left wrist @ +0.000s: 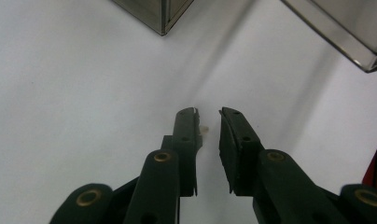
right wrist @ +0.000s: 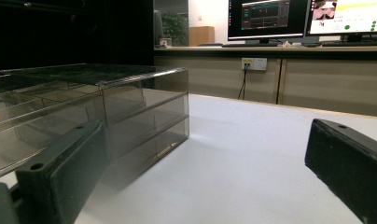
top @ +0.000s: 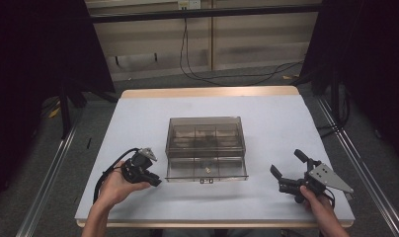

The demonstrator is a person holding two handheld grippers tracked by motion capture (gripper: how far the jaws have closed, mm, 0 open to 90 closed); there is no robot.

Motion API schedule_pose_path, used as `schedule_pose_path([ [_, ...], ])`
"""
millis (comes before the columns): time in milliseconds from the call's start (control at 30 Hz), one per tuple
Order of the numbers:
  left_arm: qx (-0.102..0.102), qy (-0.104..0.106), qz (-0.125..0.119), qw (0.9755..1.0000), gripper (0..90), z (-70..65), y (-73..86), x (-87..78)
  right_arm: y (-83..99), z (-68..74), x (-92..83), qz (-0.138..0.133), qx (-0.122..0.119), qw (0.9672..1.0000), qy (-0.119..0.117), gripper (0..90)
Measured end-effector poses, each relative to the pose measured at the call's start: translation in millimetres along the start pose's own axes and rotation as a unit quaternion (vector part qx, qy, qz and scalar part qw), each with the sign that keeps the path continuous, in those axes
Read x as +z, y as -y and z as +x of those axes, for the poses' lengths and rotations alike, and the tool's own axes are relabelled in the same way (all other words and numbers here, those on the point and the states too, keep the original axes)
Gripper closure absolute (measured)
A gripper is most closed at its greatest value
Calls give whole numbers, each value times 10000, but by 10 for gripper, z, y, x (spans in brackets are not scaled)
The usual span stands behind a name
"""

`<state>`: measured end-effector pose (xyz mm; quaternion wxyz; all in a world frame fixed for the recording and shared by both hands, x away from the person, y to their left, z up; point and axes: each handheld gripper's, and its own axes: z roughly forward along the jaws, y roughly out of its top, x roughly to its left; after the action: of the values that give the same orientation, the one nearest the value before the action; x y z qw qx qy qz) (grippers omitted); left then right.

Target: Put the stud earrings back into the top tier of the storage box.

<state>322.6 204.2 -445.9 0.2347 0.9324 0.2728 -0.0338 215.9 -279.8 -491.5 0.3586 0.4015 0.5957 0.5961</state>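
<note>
A: What stands at the centre of the white table (top: 138,118)?

B: A smoke-tinted clear plastic drawer box (top: 206,133) with inner compartments. Its lower drawer (top: 206,169) is pulled out toward the person, and a small pale object (top: 207,169) lies in the drawer's middle section.

A: Where is the left gripper (top: 156,182) relative to the box?

B: Just beside the open drawer's front left corner, held low over the table by the left hand (top: 116,187). In the left gripper view the gripper (left wrist: 208,113) points down at the tabletop, with two corners of the box at the top edge.

A: How do its jaws stand?

B: Nearly together, with a narrow gap left. A tiny whitish piece (left wrist: 204,129) lies on the table in that gap, against the inner face of the left-hand jaw. The other pad stands clear of it, so the piece is not clamped.

A: And the right gripper (top: 286,170)?

B: It sits well to the right of the box, held in the right hand (top: 318,205), jaws spread wide with nothing between them. In the right gripper view the gripper (right wrist: 205,172) looks level across the table, the box at its left.

A: Is any writing legible?

B: No. The box bears no readable label. Two lit monitors (right wrist: 268,18) beyond the table show text too small to read.
</note>
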Motion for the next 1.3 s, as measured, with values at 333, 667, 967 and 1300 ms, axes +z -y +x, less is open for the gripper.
schedule_pose_path([
  [333, 96, -36, 237, 9997, 838, 70, 6, 31, 0, 0, 0, 3, -13, 10000, -4, 0],
  [667, -107, 148, 14, 9998, 857, 102, 27, -4, 0, 0, -1, -2, -6, 10000, -1, 0],
  [967, -233, 316, -589, 9975, 857, 138, 81, -158, 0, -1, 0, 3, -17, 10000, -5, 0],
  [1300, -202, 470, -1418, 9886, 857, 128, 154, -515, 0, 0, -1, 2, -19, 10000, -6, 0],
])
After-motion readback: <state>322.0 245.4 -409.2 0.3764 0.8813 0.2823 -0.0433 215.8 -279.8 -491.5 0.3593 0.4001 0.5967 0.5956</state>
